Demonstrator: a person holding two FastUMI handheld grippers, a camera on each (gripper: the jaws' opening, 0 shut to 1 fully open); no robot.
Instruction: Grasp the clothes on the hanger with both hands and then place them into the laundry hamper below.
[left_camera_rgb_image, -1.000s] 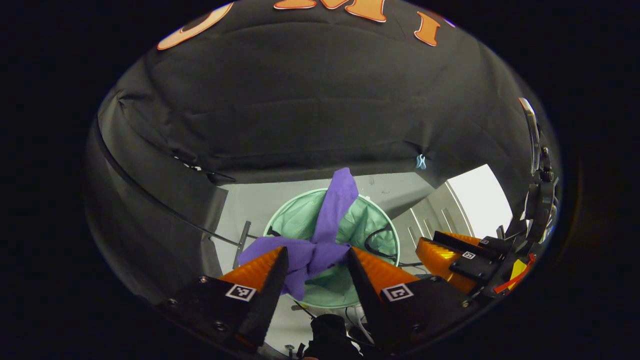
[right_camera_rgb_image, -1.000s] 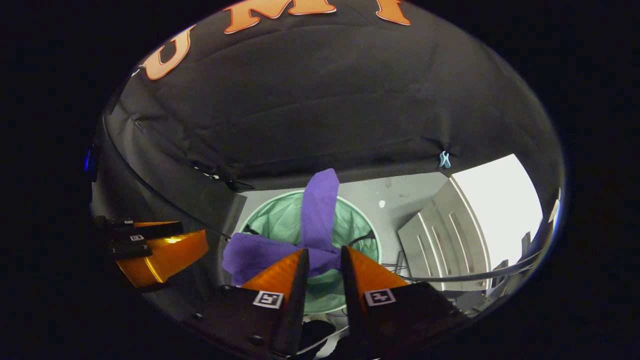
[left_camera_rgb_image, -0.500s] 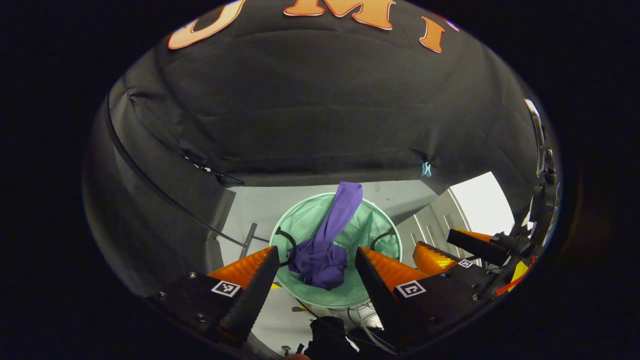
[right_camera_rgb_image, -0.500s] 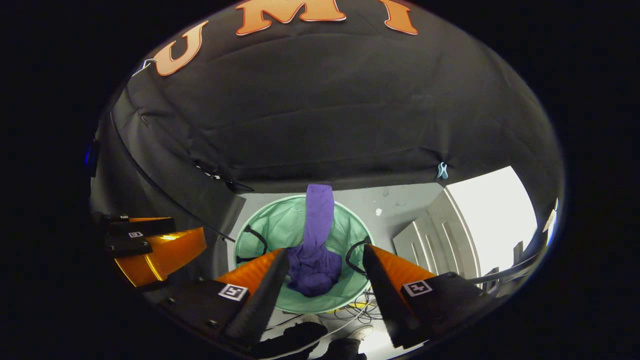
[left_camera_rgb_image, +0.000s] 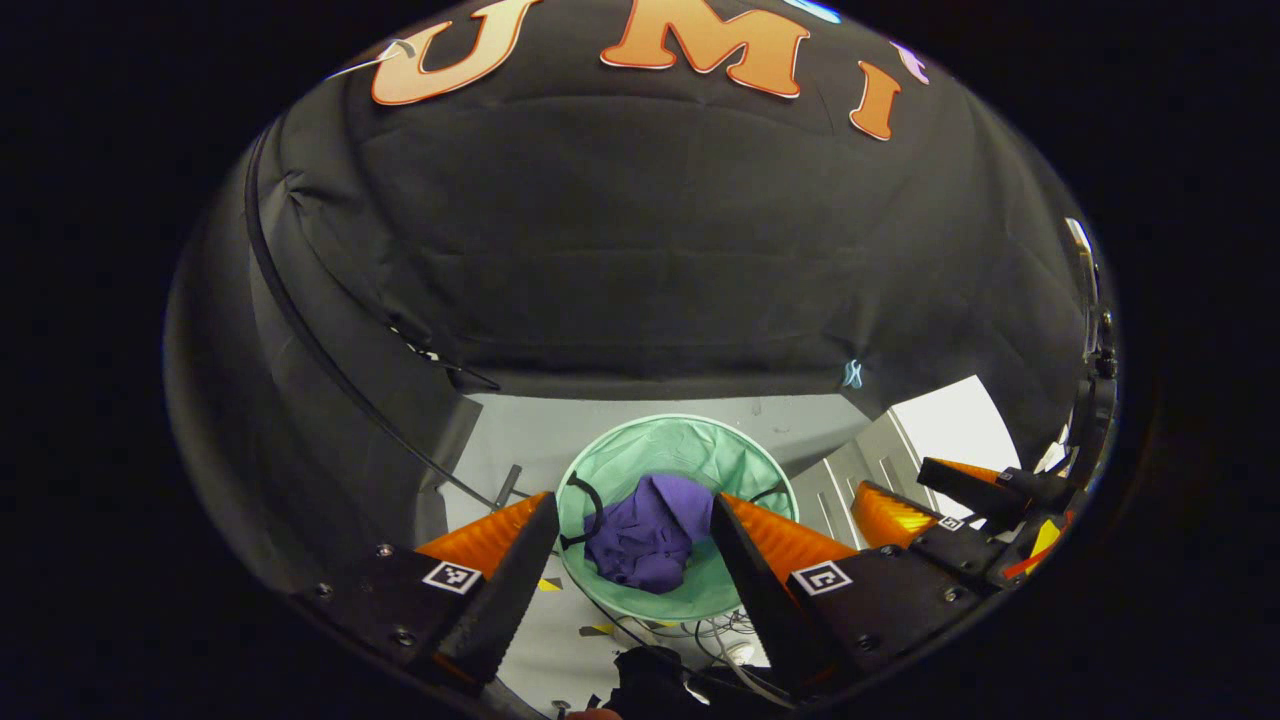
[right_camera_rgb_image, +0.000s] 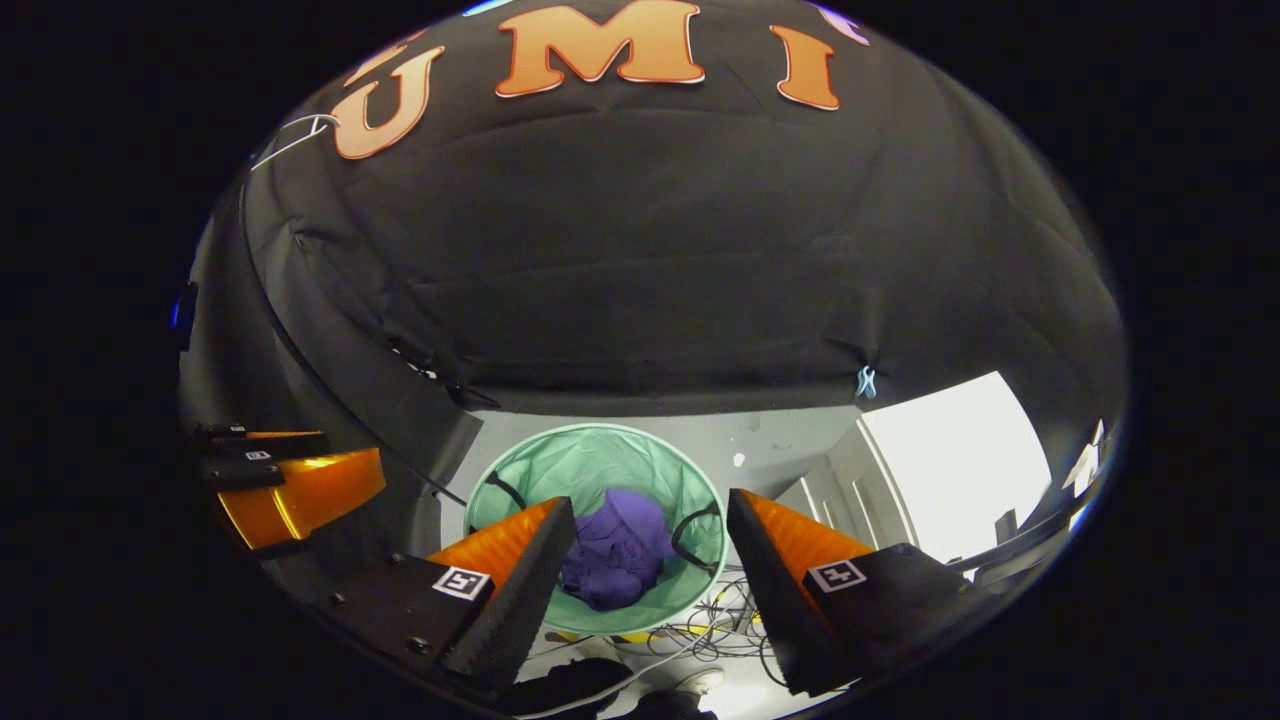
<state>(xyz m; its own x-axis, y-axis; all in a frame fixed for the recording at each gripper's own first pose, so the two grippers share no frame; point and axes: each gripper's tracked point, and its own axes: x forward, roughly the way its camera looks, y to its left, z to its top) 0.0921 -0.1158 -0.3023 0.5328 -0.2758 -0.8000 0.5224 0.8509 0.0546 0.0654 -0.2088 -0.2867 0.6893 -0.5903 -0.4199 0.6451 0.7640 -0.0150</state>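
The purple garment lies crumpled inside the round green mesh hamper on the floor; in the right gripper view the garment sits in the hamper too. My left gripper hangs above the hamper, open, nothing between its orange fingers. My right gripper is open and empty as well, high over the hamper. The right gripper also shows at the right of the left gripper view, and the left gripper at the left of the right gripper view.
Black cloth walls close off the back and left. Loose cables lie on the grey floor in front of the hamper. A grey panelled unit and a bright white opening stand to the right.
One second ago both grippers held the purple garment over the hamper. Both opened, the garment fell and settled fully inside the hamper, and both grippers have risen.
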